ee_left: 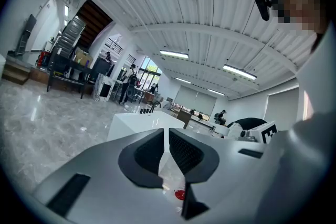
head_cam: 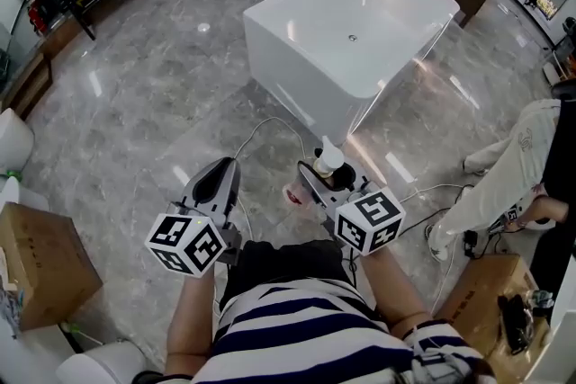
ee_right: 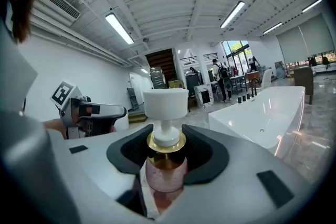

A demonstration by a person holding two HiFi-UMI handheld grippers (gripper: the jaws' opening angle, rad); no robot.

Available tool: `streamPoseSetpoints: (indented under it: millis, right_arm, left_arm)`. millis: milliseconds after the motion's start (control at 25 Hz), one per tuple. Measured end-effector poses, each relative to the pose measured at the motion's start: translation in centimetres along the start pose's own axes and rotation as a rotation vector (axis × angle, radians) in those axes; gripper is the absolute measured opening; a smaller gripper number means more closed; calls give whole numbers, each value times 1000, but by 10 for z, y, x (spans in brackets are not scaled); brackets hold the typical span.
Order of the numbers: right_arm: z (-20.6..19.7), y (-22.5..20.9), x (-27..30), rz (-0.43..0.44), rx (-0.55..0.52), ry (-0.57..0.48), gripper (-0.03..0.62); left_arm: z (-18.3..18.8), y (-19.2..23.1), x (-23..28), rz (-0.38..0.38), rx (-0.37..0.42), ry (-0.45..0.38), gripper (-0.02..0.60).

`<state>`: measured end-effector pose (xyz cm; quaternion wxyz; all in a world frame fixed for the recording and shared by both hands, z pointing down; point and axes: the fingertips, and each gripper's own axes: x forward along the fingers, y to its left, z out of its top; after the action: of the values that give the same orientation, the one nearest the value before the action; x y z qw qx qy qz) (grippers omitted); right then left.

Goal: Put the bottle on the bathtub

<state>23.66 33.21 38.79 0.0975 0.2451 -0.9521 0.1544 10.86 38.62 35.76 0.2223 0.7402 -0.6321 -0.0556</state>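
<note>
— Marble floor (head_cam: 135, 103) and a white bathtub (head_cam: 297, 67) are seen beyond the jaws. The pump bottle (ee_right: 166, 165)?
— Clamped at its collar between the right gripper (ee_right: 167, 152) jaws; the left gripper (ee_left: 167, 152) jaws are closed together, empty.

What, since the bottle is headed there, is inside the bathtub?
Inside the bathtub only a small drain shows on its bare white floor. The inner face of the near wall cannot be made out from here.
</note>
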Motion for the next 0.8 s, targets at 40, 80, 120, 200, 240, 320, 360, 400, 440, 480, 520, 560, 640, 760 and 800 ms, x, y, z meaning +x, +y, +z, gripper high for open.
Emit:
streamPoseSetpoints:
  millis: [40,80,120,200,240,320,360,400,440,480,520,560,640,760,800]
  right_arm:
    - [-1,-3,1,1,-5,6,186]
    - [-1,-5,2,0,-11,11,186]
    - [-2,-8,4,0,-15,16,186]
    - [-2,-13,7,-1,-20,23,186]
    - [-2,-16,9,0,-20,26,186]
    - [-3,-20,13,2,-14,32,186]
    - [-3,-21,15,4,-10,35,186]
    - [-3,-22,18,6,-6,38,186]
    - [-3,-23,21,8,-4,40,186]
    - [-3,-24,24,10,-3,42,186]
    - [-3,-24,27,10,-2,43,186]
    - [-2,-25,31,9,-1,44,186]
    - [1,-29,39,4,2,43,186]
    - [4,-37,53,-11,1,44,186]
    - [6,-39,59,-17,0,46,186]
  left_arm:
    - [0,0,1,6,-1,-2,40]
    - [0,2,2,12,-5,-4,41]
    - [0,3,4,18,-11,-6,41]
    - [0,7,7,27,-21,-6,40]
    - [1,8,8,32,-22,-5,40]
    - [2,12,10,40,-23,-6,41]
    - [3,14,11,44,-25,-7,40]
    - [4,17,12,49,-28,-8,40]
    - [4,20,14,53,-31,-10,40]
    - [5,24,16,56,-35,-11,40]
    - [6,28,19,57,-37,-13,40]
    - [8,31,22,56,-38,-14,41]
    - [11,39,30,48,-36,-16,40]
    - [15,50,45,30,-22,-7,41]
    - [16,55,51,24,-20,-1,41]
